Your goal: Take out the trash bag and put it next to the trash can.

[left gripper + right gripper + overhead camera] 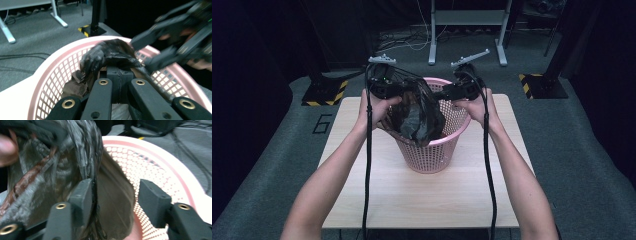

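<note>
With my left gripper [119, 75] clamped on the black bag [414, 112] over the pink basket [432, 155], I'd slide my right gripper's [113, 197] parted fingers around the film between them before closing.

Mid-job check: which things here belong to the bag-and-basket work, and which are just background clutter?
In the job:
black plastic bag, bunched over the basket's rim
pink mesh basket
left gripper, shut on the bag
right gripper, jaws apart beside the bag

Just about:
white stand legs
floor cables
hazard-striped bases
</note>
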A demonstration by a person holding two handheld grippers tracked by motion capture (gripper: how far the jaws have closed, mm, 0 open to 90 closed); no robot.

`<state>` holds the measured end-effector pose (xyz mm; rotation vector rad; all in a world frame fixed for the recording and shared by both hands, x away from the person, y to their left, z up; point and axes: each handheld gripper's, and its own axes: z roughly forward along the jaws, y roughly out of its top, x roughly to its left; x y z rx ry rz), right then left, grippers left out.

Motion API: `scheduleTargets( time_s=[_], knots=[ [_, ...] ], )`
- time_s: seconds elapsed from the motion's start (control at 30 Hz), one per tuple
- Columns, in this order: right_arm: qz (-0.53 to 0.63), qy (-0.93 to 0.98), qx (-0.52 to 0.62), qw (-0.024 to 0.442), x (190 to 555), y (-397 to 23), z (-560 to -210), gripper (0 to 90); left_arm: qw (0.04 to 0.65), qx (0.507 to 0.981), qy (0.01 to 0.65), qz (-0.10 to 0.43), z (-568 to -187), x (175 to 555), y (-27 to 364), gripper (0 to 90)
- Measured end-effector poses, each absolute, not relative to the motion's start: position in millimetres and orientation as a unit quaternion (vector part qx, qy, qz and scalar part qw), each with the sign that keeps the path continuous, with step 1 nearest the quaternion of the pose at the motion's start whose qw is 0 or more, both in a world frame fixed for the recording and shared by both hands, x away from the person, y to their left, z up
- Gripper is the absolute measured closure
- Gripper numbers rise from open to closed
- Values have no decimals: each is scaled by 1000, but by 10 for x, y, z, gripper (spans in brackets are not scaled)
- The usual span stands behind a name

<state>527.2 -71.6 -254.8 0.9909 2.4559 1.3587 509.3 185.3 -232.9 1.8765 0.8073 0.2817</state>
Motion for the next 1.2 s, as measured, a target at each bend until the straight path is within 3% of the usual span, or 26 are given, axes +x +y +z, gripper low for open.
scheduleTargets(
  time_s=[0.23, 0.4, 0.53, 0.7, 0.87, 1.03, 1.2],
  knots=[
    [455, 840, 285, 76, 5348, -423, -2637, 292, 542, 777, 305, 92, -2182, 5006, 1865, 900],
    [457, 843, 276, 67, 5386, -245, -2633, 328, 566, 771, 287, 57, -2135, 4972, 1885, 900],
    [470, 839, 269, 52, 5395, -182, -2616, 503, 585, 760, 281, 26, -2150, 4980, 1920, 900],
    [468, 834, 283, 71, 5361, -139, -2629, 863, 595, 753, 283, 10, -2199, 5010, 1980, 900],
    [475, 823, 300, 84, 5319, -195, -2603, 900, 597, 750, 283, 25, -2184, 4987, 2037, 891],
    [498, 802, 317, 89, 5280, -322, -2553, 900, 578, 762, 285, 58, -2146, 4939, 2078, 700],
    [515, 784, 337, 83, 5283, -458, -2536, 900, 576, 750, 314, 90, -2154, 4920, 2220, 406]
  ],
)
